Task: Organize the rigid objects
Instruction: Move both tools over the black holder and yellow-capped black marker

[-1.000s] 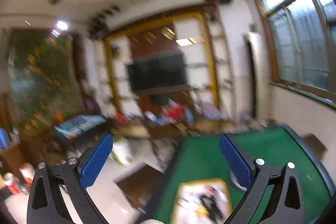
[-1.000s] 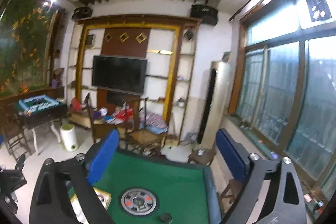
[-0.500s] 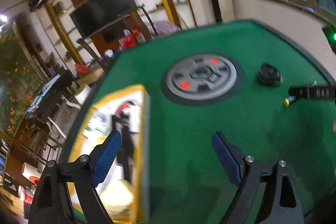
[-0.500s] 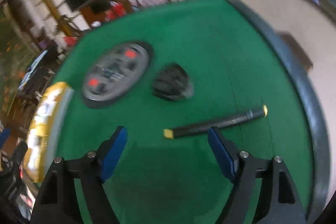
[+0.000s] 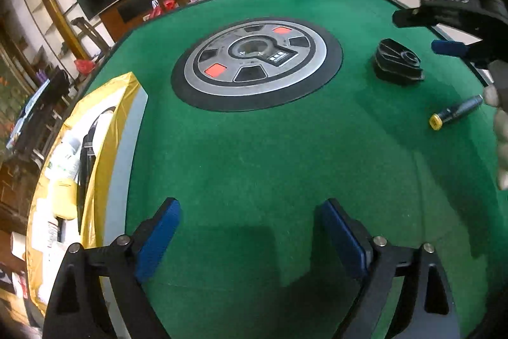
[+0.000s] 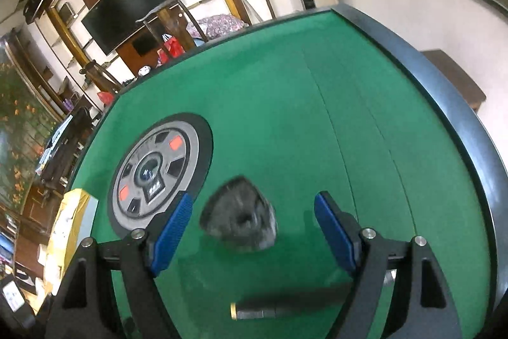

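Observation:
A black three-cornered knob-like piece (image 5: 398,64) (image 6: 238,221) lies on the green felt table (image 5: 270,154), right of its round centre panel (image 5: 257,62). A black pen-like stick with a yellow end (image 5: 454,113) (image 6: 285,304) lies just nearer. My right gripper (image 6: 252,205) (image 5: 428,32) hovers open over the black piece, which shows blurred between its blue pads (image 6: 173,224) without touching them. The stick lies under the right gripper's base. My left gripper (image 5: 250,231) hangs over bare felt with nothing between its fingers, and its jaws are opening.
An open yellow box (image 5: 127,104) (image 6: 74,202) with bottles and several small items sits on the table's left edge. A raised dark rim (image 6: 444,104) bounds the table on the right. A person's hand (image 5: 501,129) holds the right gripper. Chairs and shelves stand beyond.
Both grippers dropped from facing the room to pointing down at the table. The right gripper moved forward from the stick to the black piece. The left gripper edged nearer the felt.

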A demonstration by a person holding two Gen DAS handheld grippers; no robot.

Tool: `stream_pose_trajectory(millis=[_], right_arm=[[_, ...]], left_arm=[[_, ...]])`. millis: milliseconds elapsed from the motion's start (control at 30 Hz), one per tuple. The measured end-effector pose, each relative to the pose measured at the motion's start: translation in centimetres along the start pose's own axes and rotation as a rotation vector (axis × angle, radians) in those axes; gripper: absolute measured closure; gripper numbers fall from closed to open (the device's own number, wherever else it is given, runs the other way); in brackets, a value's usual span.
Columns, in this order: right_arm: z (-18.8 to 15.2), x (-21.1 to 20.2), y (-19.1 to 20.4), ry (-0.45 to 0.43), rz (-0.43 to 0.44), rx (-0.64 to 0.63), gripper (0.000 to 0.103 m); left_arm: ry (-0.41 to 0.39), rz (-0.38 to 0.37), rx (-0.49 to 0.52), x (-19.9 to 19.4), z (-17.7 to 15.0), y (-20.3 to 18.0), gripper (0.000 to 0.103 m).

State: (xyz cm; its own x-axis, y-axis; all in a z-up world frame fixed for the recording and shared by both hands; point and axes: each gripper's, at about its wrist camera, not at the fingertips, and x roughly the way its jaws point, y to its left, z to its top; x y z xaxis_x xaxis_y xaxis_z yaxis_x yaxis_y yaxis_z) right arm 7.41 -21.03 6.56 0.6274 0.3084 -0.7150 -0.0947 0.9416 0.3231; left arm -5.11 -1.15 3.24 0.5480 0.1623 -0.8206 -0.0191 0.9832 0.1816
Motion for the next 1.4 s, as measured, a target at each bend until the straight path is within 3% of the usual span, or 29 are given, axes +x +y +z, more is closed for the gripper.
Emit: stream_pose_trajectory(millis=[200, 533, 633, 800, 833, 967, 1100, 1233, 1333, 1400], right_arm=[[0.4, 4.0, 0.0, 0.111, 0.039, -0.012, 0.024], [-3.4, 3.0, 3.7, 0.178, 0.135, -0.140, 0.023], [-4.7, 2.3, 4.8, 0.210, 0.207, -0.140, 0.023], [-6.9, 1.4, 6.5, 0.289, 0.408, -0.133, 0.023], [-7.0, 0.8, 6.6, 0.273, 0.417, -0.132, 0.023], [-5.9, -2.9, 4.6, 0.126, 0.351, -0.088, 0.023], [-5.1, -5.7, 0.6, 0.043, 0.264, 0.003, 0.023], [-5.5, -7.0, -3.1, 0.045, 0.135, 0.059, 0.023], [-6.2, -6.9, -5.1, 0.087, 0.020, 0.110, 0.023], [-6.8, -6.1, -6.1, 0.131, -0.007, 0.163, 0.023]], left_arm=[[-0.017, 0.001, -0.016, 0.7, 0.1, 0.2, 0.000], [-0.052, -0.018, -0.040, 0.6, -0.3, 0.6, 0.000], [-0.043, -0.036, -0.061, 0.6, -0.3, 0.9, 0.000], [-0.033, -0.055, -0.086, 0.6, -0.4, 1.3, 0.000], [-0.031, -0.061, -0.092, 0.7, -0.4, 1.4, 0.000], [-0.015, -0.117, -0.138, 1.2, -0.5, 2.3, 0.000], [-0.018, -0.120, -0.137, 1.2, -0.6, 2.3, 0.000], [-0.018, -0.120, -0.139, 1.3, -0.6, 2.3, 0.000], [-0.021, -0.119, -0.146, 1.3, -0.6, 2.2, 0.000], [-0.024, -0.117, -0.150, 1.3, -0.5, 2.2, 0.000]])
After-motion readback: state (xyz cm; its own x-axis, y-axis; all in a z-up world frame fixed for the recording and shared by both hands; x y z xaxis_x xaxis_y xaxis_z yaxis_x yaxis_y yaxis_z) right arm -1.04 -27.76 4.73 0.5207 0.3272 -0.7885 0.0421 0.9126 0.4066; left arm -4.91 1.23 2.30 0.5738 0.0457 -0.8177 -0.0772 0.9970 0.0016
